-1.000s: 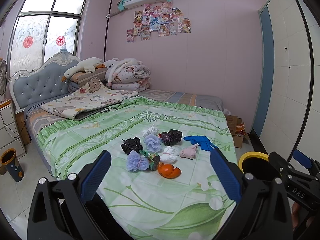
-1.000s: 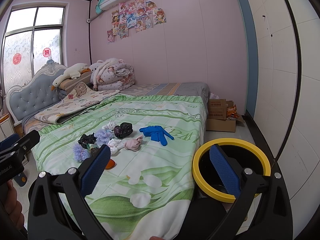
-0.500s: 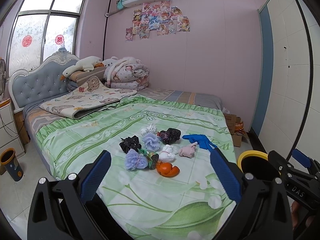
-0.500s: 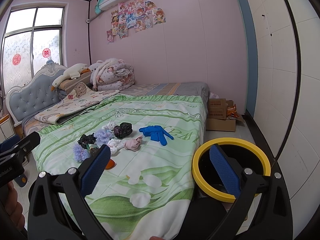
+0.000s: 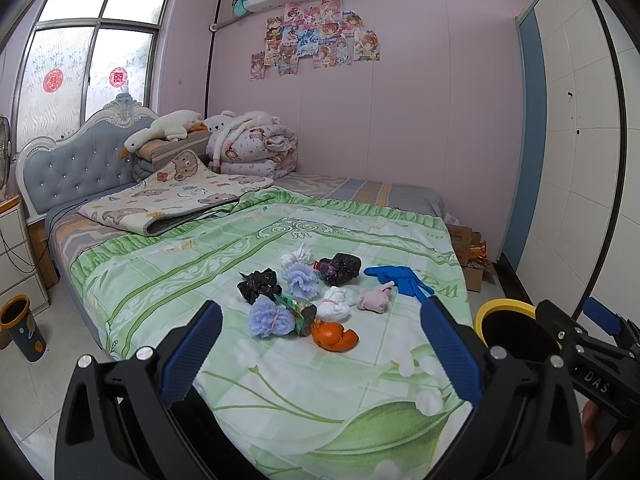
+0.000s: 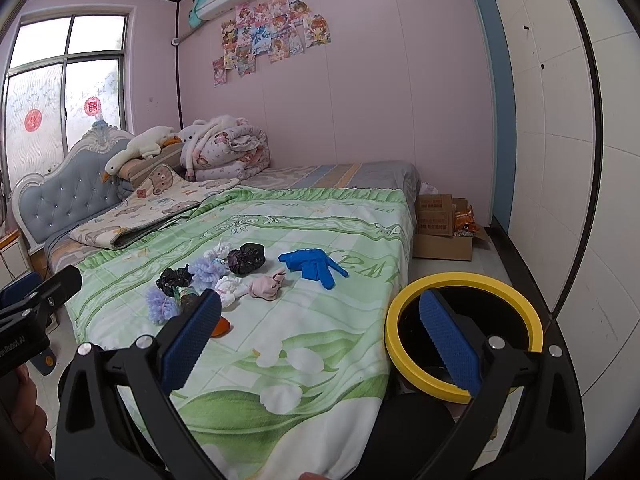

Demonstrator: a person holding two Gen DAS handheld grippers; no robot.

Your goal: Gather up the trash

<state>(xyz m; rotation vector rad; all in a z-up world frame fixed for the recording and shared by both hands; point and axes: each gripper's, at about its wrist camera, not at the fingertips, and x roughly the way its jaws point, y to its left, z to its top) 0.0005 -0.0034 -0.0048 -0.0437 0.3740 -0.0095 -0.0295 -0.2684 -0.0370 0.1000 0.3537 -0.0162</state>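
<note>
Several pieces of trash lie in a cluster on the green bed cover: an orange peel, purple tissue balls, black crumpled bags, white wads, a pink wad and blue gloves. The gloves also show in the right wrist view. A yellow-rimmed black bin stands on the floor by the bed's corner. My left gripper is open and empty, short of the cluster. My right gripper is open and empty, over the bed's corner and the bin.
A folded blanket, quilts and plush toys lie at the head of the bed. Cardboard boxes stand on the floor by the far wall. A small bin stands left of the bed. White wardrobe doors line the right side.
Both views have shifted only slightly; the left gripper has drifted a little, the trash sits a touch lower left. Both grippers stay open.
</note>
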